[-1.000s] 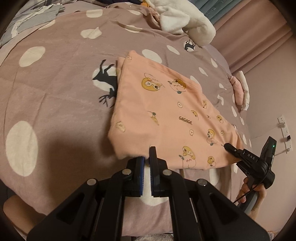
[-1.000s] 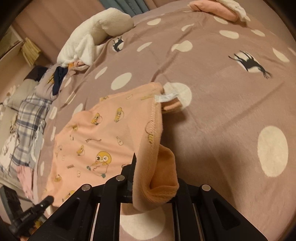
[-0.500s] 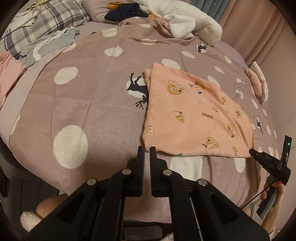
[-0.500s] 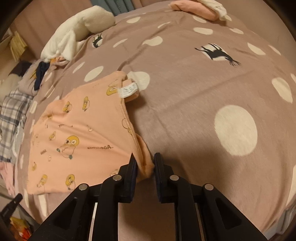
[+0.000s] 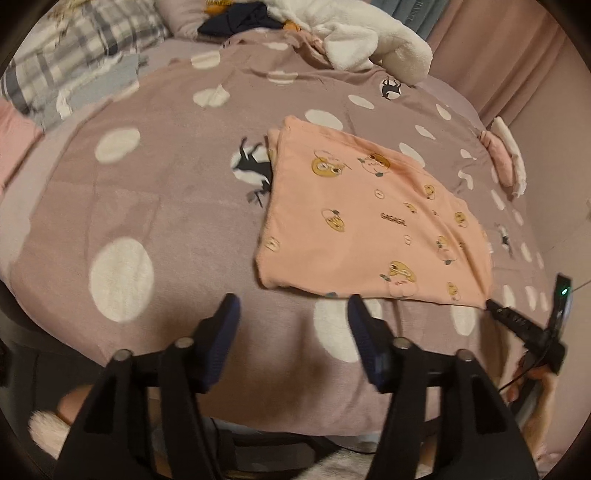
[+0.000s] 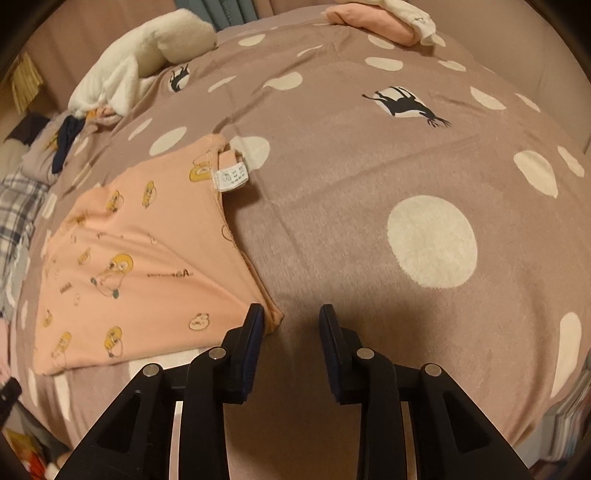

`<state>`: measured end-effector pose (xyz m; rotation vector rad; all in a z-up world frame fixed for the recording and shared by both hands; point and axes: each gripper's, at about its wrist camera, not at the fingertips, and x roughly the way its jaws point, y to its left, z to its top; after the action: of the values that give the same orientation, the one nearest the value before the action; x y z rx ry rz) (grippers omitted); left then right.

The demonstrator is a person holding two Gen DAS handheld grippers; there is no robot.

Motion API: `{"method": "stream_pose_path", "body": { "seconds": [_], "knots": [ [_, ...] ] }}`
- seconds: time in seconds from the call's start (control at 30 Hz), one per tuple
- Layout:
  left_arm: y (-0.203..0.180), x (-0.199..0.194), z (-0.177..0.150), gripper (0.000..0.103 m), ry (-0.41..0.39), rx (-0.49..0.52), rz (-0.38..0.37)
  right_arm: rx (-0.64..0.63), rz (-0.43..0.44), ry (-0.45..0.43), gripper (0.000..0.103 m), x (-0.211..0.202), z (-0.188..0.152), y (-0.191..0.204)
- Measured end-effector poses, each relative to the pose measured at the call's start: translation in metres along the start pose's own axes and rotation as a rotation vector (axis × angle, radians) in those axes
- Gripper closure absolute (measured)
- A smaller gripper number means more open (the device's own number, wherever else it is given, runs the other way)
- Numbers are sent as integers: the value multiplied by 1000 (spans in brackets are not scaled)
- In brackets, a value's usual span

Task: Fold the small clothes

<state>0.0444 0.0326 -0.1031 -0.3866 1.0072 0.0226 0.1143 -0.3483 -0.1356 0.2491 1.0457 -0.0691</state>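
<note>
A peach garment with yellow cartoon prints (image 5: 373,218) lies folded flat on the mauve polka-dot bedspread (image 5: 155,206). It also shows in the right wrist view (image 6: 140,258), with a white care label (image 6: 231,177) at its far corner. My left gripper (image 5: 291,314) is open and empty, just short of the garment's near edge. My right gripper (image 6: 291,317) is open and empty; its left finger is beside the garment's near corner. The right gripper also shows in the left wrist view (image 5: 524,325) at the garment's right corner.
A white plush (image 5: 365,40) and dark clothes (image 5: 236,22) lie at the far side of the bed. Plaid fabric (image 5: 74,48) lies far left. A folded pink and white stack (image 5: 506,155) sits at the far right; it also shows in the right wrist view (image 6: 384,18).
Both grippers have let go of the garment's edge and opened. The garment now lies flat. Both grippers have drawn back a little toward the bed's near edge.
</note>
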Motion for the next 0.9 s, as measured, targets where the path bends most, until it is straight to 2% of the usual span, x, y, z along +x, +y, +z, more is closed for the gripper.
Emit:
{"method": "stream_pose_path", "body": {
  "seconds": [0.07,0.17,0.23,0.33,0.4,0.47,0.53,0.6,0.77,0.9],
  "knots": [
    [1,1,0,30,19,-30,-46,-23,-20,-2,71,-1,-2,4],
    [-3,-1,-1,18,13,-33,-45,-38,-43,3,63,-3,-6,4],
    [-6,-2,-2,14,3,-22,-35,-54,-84,16,44,-3,-7,4],
    [-10,-4,-3,8,1,-6,-46,-66,-180,-1,38,-7,-12,0],
    [-11,-4,-3,3,-8,-4,-65,-47,-173,-2,38,-12,-14,-6],
    [-13,-4,-1,1,-21,-6,-94,-28,-149,1,32,-15,-14,-10],
    [-16,-6,1,1,-43,6,-106,-34,-134,-10,19,-18,-14,-9],
    [-22,-9,2,1,-81,37,-92,-77,-132,-34,13,-20,-13,-4],
    [-39,-19,2,1,-150,132,-61,-150,-123,-59,11,-24,-14,12],
    [-45,-25,1,0,-197,173,-50,-172,-53,-105,3,-34,-11,23]
  ]
}}
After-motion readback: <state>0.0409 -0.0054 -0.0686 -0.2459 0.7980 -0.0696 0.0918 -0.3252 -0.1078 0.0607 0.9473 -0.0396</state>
